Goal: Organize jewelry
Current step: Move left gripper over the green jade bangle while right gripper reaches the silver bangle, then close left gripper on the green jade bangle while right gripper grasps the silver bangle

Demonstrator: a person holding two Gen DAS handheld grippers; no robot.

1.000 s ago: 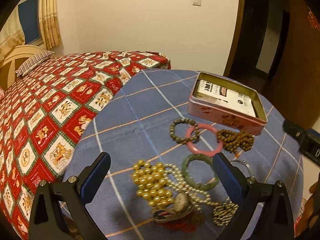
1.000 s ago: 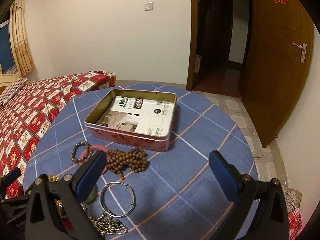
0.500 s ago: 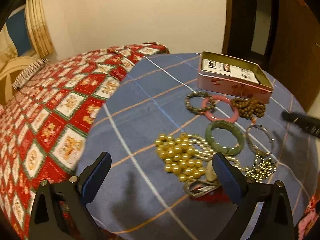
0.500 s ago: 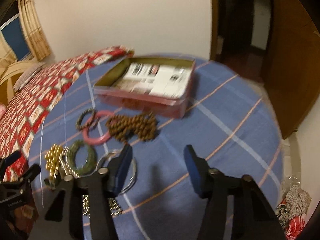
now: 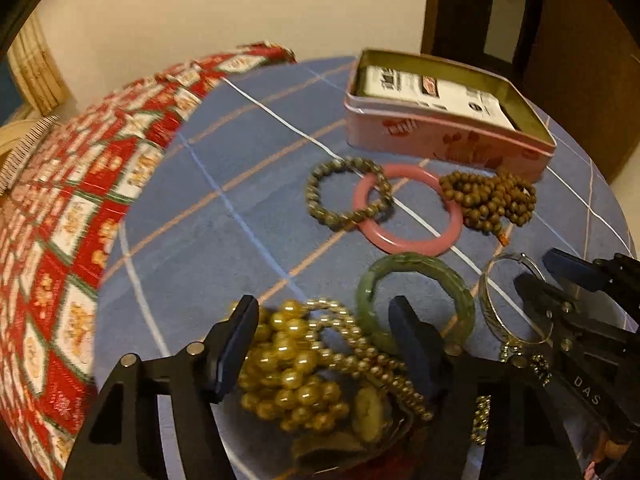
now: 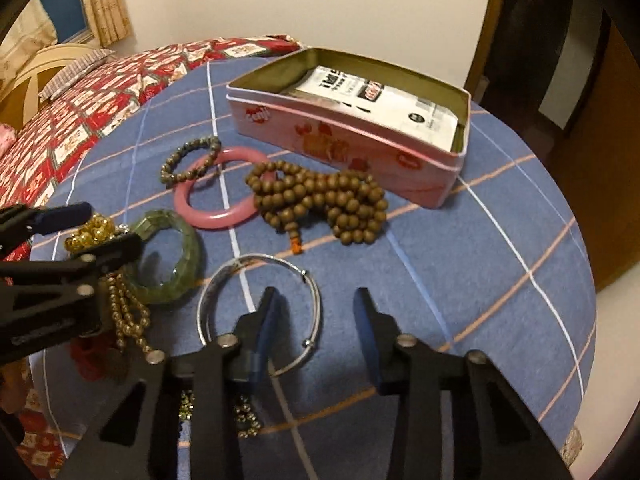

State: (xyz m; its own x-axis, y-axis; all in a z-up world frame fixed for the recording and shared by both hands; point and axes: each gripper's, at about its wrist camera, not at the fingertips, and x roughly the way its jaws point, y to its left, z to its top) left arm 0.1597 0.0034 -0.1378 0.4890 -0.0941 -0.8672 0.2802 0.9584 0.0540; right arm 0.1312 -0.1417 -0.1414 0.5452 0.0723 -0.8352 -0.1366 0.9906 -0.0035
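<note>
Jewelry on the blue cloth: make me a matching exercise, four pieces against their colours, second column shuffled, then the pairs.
Things:
1. Smooth bangle nearest the tin
2. Faceted bangle beside the left claw
3. Thin bangle by the right claw
4. Big heap of round beads

Colours:
A. silver
B. brown
C. pink
D. green

Pairs: 1-C, 2-D, 3-A, 4-B

black grippers point(image 6: 316, 320), blue pads point(image 6: 366, 336), silver rivets, "das" lettering
</note>
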